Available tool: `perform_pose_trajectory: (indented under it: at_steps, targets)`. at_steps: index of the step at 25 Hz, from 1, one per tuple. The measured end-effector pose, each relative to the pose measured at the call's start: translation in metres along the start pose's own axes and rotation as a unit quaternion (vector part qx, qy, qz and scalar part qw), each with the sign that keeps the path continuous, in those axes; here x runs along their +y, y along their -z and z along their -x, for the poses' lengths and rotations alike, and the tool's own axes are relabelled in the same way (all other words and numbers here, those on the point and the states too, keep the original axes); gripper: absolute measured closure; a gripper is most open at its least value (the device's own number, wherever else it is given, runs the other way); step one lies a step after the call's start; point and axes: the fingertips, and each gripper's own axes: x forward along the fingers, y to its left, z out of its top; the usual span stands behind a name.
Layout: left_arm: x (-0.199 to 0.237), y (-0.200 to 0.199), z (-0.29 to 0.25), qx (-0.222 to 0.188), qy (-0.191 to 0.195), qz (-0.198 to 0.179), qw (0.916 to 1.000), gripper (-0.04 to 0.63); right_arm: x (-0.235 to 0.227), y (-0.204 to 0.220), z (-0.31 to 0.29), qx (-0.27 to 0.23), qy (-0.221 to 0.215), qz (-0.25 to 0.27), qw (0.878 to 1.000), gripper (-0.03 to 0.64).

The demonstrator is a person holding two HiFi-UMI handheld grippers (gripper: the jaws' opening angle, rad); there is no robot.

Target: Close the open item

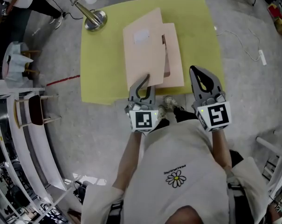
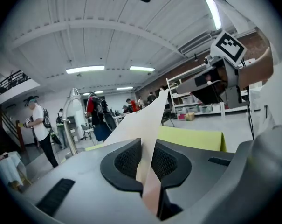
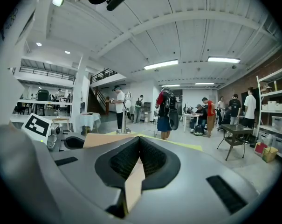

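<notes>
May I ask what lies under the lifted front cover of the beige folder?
Only the beige card folder's back panel shows, jutting out right; the lifted cover hides the rest.

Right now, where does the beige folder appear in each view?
Head view: folder upper centre, on the yellow table.
Left gripper view: centre, its cover clamped in the left gripper.
Right gripper view: thin tan strip, left of centre.
Shared landmark: the silver lamp, in all three.

We wear a cream shirt (image 1: 187,148) with a daisy (image 1: 176,178); our grey left claw (image 1: 146,78) and right claw (image 1: 197,70) carry black-and-white marker cubes (image 1: 143,119).
</notes>
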Motion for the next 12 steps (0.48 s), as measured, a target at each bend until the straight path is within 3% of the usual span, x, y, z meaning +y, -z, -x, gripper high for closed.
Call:
perform_pose_trajectory:
  at_steps: [7, 12]
  targets:
    - [-0.038, 0.024, -0.016, 0.06, 0.059, -0.027, 0.9961, 0.545, -0.005, -0.003, 0.006, -0.006, 0.012, 0.021, 1.0, 0.604]
    - [-0.055, 0.034, -0.021, 0.102, 0.097, -0.053, 0.9886, 0.543, -0.016, 0.005, 0.015, 0.012, 0.032, -0.013, 0.999, 0.604]
